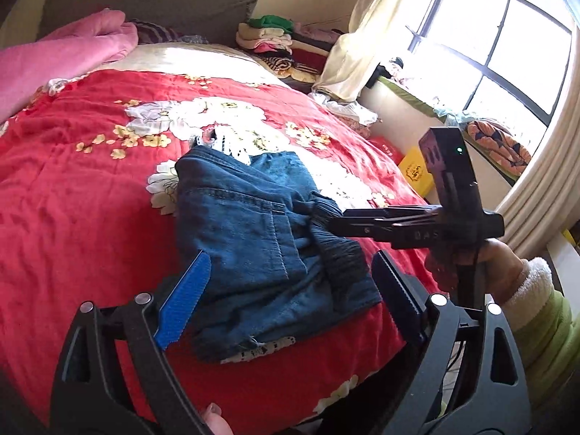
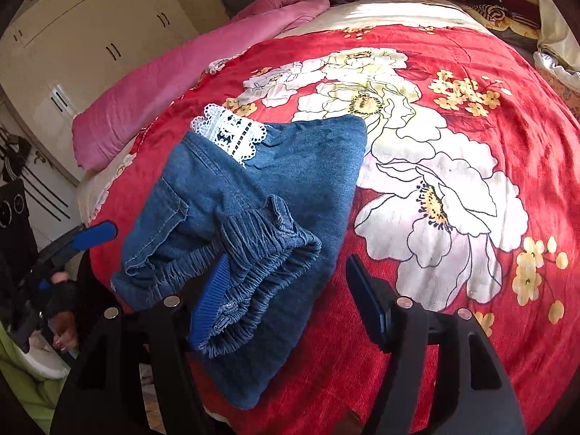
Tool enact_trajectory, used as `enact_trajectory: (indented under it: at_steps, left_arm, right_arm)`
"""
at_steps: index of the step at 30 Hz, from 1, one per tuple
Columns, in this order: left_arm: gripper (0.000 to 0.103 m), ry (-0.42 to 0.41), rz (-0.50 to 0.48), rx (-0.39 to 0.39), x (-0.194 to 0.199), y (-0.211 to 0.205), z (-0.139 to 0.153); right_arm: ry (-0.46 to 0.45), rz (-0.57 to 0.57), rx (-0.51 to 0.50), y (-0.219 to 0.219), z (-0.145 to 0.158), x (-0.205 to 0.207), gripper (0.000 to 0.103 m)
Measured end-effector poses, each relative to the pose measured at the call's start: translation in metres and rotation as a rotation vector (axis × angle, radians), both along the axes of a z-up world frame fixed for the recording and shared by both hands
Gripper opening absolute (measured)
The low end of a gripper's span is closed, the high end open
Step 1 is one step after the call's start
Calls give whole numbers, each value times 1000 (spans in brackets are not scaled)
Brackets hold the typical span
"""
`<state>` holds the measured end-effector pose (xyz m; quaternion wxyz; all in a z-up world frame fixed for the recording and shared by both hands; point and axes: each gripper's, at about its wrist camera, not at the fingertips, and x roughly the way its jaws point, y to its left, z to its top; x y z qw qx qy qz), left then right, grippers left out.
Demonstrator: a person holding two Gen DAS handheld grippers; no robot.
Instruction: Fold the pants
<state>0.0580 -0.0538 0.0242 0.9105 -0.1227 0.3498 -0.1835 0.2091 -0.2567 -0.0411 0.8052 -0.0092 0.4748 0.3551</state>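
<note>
Denim pants (image 1: 253, 246) lie folded in a compact bundle on the red floral bedspread (image 1: 90, 199) in the left wrist view, long axis running from near to far, the gathered waistband turned toward the right. White lace trim (image 1: 226, 145) pokes out at the far end. The left claw (image 1: 290, 293) has its jaws wide apart, straddling the near part of the bundle and gripping nothing. The right claw reaches in from the right to the waistband; its tips are lost against the dark cloth, so from here I cannot tell whether they pinch it. Folded clothes (image 1: 268, 36) are stacked beyond the bed's far right corner.

From the right wrist view, the pants (image 2: 261, 188) point far and left, lace (image 2: 232, 130) at the far tip, elastic waistband nearest. The right claw (image 2: 290, 293) has its jaws spread, the left blue pad lying against the waistband's ruffles, the right pad over bare bedspread (image 2: 471, 272). The left claw (image 2: 94, 235) shows only partly at the left edge. A pink quilt (image 2: 174, 87) lies along the far left.
</note>
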Motion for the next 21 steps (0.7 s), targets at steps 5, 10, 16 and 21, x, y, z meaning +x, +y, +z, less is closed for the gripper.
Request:
enact_trajectory:
  at_steps: [5,10,16,21]
  left_arm:
    - [62,69,-24,115,9,-18,-28]
    - [63,52,-35,210,-2,-29,-34]
    - [66,46,-64,174,-18,-19,-25]
    - [60,53,-79,158,-17,-17,-27]
  right_arm:
    - [3,-1,-23,2,3,-1,65]
    - [-42,9,53,7,40,6,69]
    - [-12,107,30,63,46,41,71]
    - [68,176,-67,108,19,66,63]
